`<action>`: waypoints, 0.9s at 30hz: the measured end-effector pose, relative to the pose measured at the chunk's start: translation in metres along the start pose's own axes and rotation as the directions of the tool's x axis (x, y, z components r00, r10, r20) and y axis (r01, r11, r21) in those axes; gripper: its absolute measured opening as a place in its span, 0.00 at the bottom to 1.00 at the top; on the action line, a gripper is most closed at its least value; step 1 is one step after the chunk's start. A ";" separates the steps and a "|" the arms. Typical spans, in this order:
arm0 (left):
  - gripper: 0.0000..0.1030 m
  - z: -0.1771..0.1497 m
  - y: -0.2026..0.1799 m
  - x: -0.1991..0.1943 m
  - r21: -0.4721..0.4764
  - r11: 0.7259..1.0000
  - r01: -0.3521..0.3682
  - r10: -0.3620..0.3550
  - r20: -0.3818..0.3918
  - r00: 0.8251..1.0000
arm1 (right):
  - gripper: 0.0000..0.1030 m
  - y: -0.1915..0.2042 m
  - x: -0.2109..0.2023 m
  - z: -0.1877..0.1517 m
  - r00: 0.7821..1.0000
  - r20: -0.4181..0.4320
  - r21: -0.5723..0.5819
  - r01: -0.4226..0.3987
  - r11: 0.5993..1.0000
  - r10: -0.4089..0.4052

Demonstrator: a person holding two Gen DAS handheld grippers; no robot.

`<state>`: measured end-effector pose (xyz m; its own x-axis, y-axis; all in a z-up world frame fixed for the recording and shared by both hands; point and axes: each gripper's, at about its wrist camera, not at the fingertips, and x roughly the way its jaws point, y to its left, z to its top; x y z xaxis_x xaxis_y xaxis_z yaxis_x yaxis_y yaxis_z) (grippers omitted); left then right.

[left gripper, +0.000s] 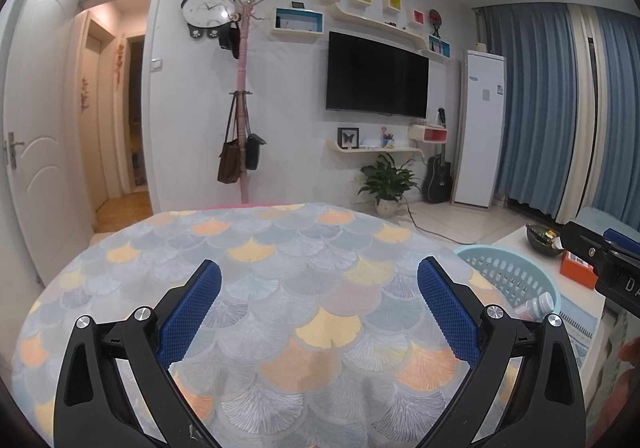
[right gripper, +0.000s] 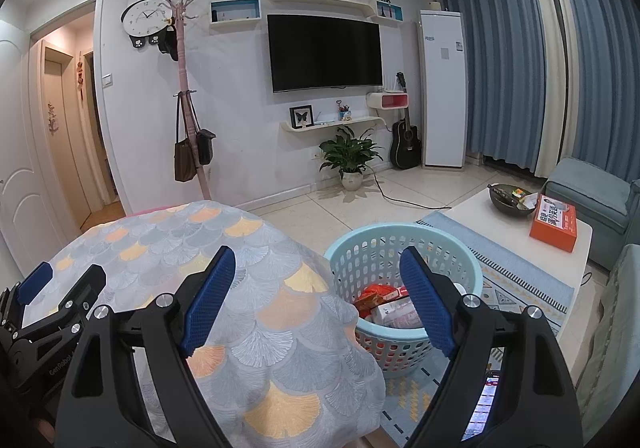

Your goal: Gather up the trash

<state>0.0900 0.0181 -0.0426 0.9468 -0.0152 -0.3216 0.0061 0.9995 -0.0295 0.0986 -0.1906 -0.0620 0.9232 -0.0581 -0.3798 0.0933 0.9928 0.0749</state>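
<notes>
A light blue plastic basket (right gripper: pixel 372 244) stands on the floor to the right of a round table with a fan-patterned cloth (right gripper: pixel 256 288). Inside lie red and white packets (right gripper: pixel 384 304); in the left wrist view the basket (left gripper: pixel 508 272) holds a small bottle (left gripper: pixel 538 306). My left gripper (left gripper: pixel 318 308) is open and empty above the tablecloth (left gripper: pixel 280 268). My right gripper (right gripper: pixel 316 304) is open and empty, over the table's right edge and the basket. The left gripper also shows at the left of the right wrist view (right gripper: pixel 64 284).
A white coffee table (right gripper: pixel 480 216) to the right carries a dark bowl (right gripper: pixel 512 200) and an orange box (right gripper: pixel 554 222). A patterned rug (right gripper: pixel 516 280) lies under it, a blue sofa (right gripper: pixel 592 200) beyond. A plant (right gripper: pixel 350 156), a guitar (right gripper: pixel 406 140) and a coat stand (right gripper: pixel 188 96) line the wall.
</notes>
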 end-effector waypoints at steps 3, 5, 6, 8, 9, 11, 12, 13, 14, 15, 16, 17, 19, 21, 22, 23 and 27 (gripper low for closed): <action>0.93 0.000 0.000 0.000 0.000 1.000 -0.001 0.001 0.001 1.000 | 0.78 0.000 0.000 0.000 1.000 0.000 0.000 0.001 1.000 -0.001; 0.93 0.000 0.000 0.000 0.000 1.000 0.000 0.000 -0.001 1.000 | 0.78 0.000 0.000 0.000 1.000 0.000 0.002 0.001 1.000 -0.001; 0.93 0.000 0.000 0.000 -0.001 1.000 0.000 0.000 0.001 1.000 | 0.78 0.000 -0.001 0.000 1.000 0.000 0.003 0.001 1.000 -0.001; 0.93 0.000 0.000 0.000 0.001 1.000 -0.001 0.001 0.001 1.000 | 0.78 0.000 -0.001 0.000 1.000 0.000 0.005 0.002 1.000 -0.002; 0.93 0.000 0.000 0.000 0.001 1.000 0.000 0.000 0.000 1.000 | 0.78 0.000 -0.001 0.000 1.000 -0.001 0.006 0.002 1.000 -0.002; 0.93 0.000 0.000 0.000 0.000 1.000 0.000 0.000 0.000 1.000 | 0.78 0.000 -0.001 0.000 1.000 -0.003 0.007 0.002 1.000 -0.002; 0.93 0.000 0.000 0.000 0.000 1.000 -0.001 0.001 0.001 1.000 | 0.78 0.000 -0.001 0.000 1.000 -0.005 0.007 0.002 1.000 -0.002; 0.93 0.000 0.000 0.000 0.001 1.000 -0.001 0.001 0.001 1.000 | 0.78 0.000 -0.001 0.000 1.000 -0.005 0.006 0.002 1.000 -0.002; 0.93 0.000 0.000 0.000 0.000 1.000 -0.002 0.002 0.001 1.000 | 0.78 0.000 -0.001 0.000 1.000 -0.005 0.006 0.002 1.000 -0.002; 0.93 0.000 0.000 -0.001 -0.001 1.000 -0.002 0.002 0.000 1.000 | 0.78 0.000 -0.001 0.000 1.000 -0.005 0.005 0.001 1.000 -0.001; 0.93 0.000 0.000 -0.001 -0.001 1.000 -0.002 0.002 -0.001 1.000 | 0.78 0.000 -0.001 0.000 1.000 -0.005 0.005 0.002 1.000 -0.002; 0.93 0.000 0.000 -0.001 0.000 1.000 -0.003 0.003 0.001 1.000 | 0.78 0.000 -0.001 0.000 1.000 -0.006 0.006 0.003 1.000 -0.003; 0.93 0.000 0.000 0.000 0.001 1.000 -0.002 0.002 0.001 1.000 | 0.78 0.000 -0.001 0.000 1.000 -0.009 0.008 0.001 1.000 -0.001; 0.93 0.000 0.000 -0.001 0.001 1.000 -0.002 0.002 0.002 1.000 | 0.78 -0.002 0.000 -0.001 1.000 -0.013 0.012 0.001 1.000 -0.001; 0.93 0.000 0.000 -0.001 0.003 1.000 -0.003 0.003 0.003 1.000 | 0.78 -0.002 0.001 -0.001 1.000 -0.015 0.013 0.001 1.000 0.000; 0.93 0.000 0.000 -0.001 0.002 1.000 -0.003 0.003 0.002 1.000 | 0.78 -0.003 0.001 -0.001 1.000 -0.017 0.015 0.001 1.000 -0.001; 0.93 0.000 0.000 -0.001 0.000 1.000 -0.002 0.002 0.001 1.000 | 0.78 -0.005 0.003 -0.002 1.000 -0.023 0.019 0.003 1.000 -0.002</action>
<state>0.0892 0.0176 -0.0425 0.9471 -0.0130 -0.3207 0.0041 0.9996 -0.0284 0.0998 -0.1952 -0.0653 0.9144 -0.0580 -0.4007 0.1027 0.9905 0.0911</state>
